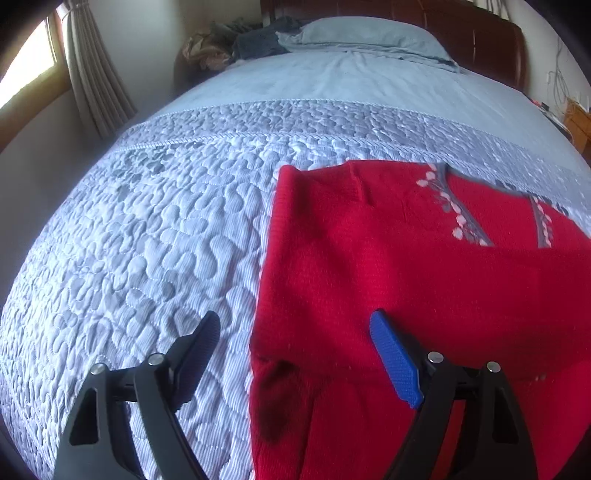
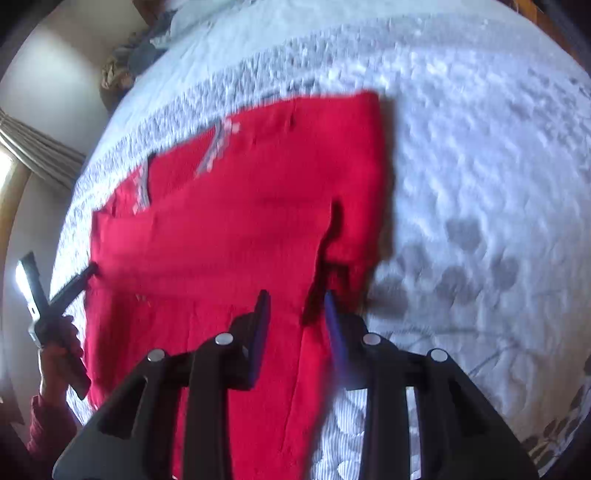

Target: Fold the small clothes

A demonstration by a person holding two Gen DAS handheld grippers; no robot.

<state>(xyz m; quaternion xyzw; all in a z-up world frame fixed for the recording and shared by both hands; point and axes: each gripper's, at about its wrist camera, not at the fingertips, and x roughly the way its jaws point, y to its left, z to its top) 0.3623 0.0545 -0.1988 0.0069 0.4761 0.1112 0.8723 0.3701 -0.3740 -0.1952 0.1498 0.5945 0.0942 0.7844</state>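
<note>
Covering the bed, a pale blue quilted spread with pebbly stitching runs toward a pillow, dark headboard and curtained window. A red knit sweater lies flat on it. The left gripper hovers wide open, straddling the sweater's edge; the right gripper hangs partly open above its hem, holding nothing.

Both claws — left claw, right claw — black frames, silver screws, ribbed blue pads.
</note>
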